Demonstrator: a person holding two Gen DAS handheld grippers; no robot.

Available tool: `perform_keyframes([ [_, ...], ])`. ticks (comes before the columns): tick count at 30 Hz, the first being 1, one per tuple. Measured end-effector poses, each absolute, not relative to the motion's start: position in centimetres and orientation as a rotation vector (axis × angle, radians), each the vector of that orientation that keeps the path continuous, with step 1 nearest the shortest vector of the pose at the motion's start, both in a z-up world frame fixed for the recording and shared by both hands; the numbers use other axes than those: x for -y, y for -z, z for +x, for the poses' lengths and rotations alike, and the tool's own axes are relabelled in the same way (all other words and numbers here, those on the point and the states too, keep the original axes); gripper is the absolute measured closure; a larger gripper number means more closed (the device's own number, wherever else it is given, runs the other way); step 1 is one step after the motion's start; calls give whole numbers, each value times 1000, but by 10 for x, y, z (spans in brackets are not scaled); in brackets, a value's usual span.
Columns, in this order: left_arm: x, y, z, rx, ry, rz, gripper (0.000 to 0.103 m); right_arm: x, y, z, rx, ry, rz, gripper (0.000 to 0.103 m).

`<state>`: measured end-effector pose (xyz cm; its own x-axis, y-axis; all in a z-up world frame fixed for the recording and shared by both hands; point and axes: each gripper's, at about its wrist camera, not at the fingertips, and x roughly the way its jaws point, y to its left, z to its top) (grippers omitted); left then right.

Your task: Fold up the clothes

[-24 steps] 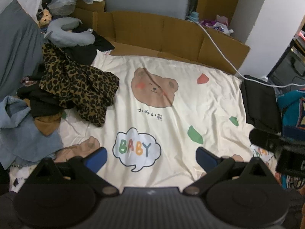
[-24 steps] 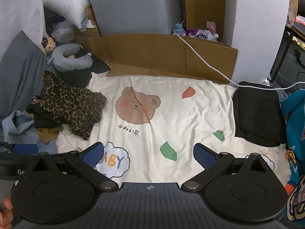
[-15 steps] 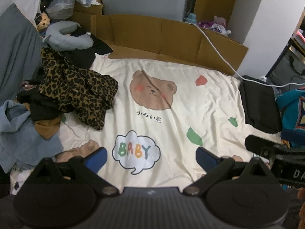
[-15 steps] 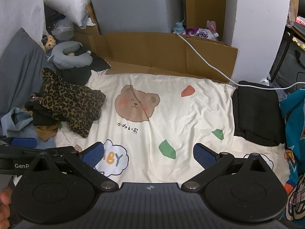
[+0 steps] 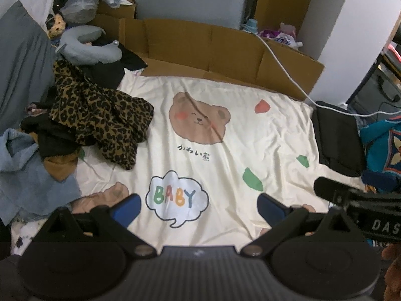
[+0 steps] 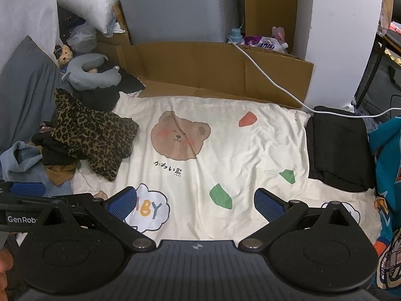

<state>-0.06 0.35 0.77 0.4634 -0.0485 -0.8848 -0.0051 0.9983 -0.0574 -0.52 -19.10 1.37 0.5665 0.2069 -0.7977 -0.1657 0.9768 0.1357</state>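
Left wrist view: steeply downward, fairly near, over cream cartoon-bear bedsheet [image 5: 250, 135]. Right wrist view: similar downward angle, set further right. Shared: sheet centre, crumpled leopard-print garment [image 6: 92, 135] at left, brown cardboard panel [image 5: 213, 50] across top.

This is a lived-in bedroom or spare room in a home. A cream sheet [image 6: 250, 138] printed with a cartoon bear and a "BABY" cloud is spread out flat, a heap of worn clothes topped by a leopard-print garment [image 6: 92, 135] lies along its left edge, and a grey neck pillow [image 6: 92, 75] and a small plush toy [image 6: 64, 54] sit behind the heap. Flattened cardboard [image 6: 213, 70] lines the far side, with a white pillow [image 6: 85, 0], a laundry detergent pouch [image 6: 263, 44] and a white cable [image 6: 275, 85] trailing across it.
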Motion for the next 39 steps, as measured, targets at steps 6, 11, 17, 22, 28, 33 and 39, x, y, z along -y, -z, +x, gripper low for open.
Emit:
perform_keyframes([
  [6, -5, -8, 0, -1092, 23, -58, 3, 190, -12, -5, -946, -218, 43, 0],
  [11, -7, -11, 1, -1087, 25, -65, 3, 190, -12, -6, -948, -211, 43, 0],
  [17, -6, -10, -2, -1084, 24, -66, 3, 190, -12, -4, -948, -207, 35, 0],
  [22, -7, -11, 1, -1086, 23, -67, 3, 189, -12, -5, -949, -206, 35, 0],
  [28, -3, -9, 2, -1093, 17, -60, 3, 189, -14, -4, -947, -217, 36, 0],
  [33, -3, -8, 2, -1095, 12, -58, 3, 190, -14, -5, -945, -222, 35, 0],
  [39, -5, -9, 2, -1101, 11, -67, 3, 190, -13, -5, -947, -219, 35, 0],
])
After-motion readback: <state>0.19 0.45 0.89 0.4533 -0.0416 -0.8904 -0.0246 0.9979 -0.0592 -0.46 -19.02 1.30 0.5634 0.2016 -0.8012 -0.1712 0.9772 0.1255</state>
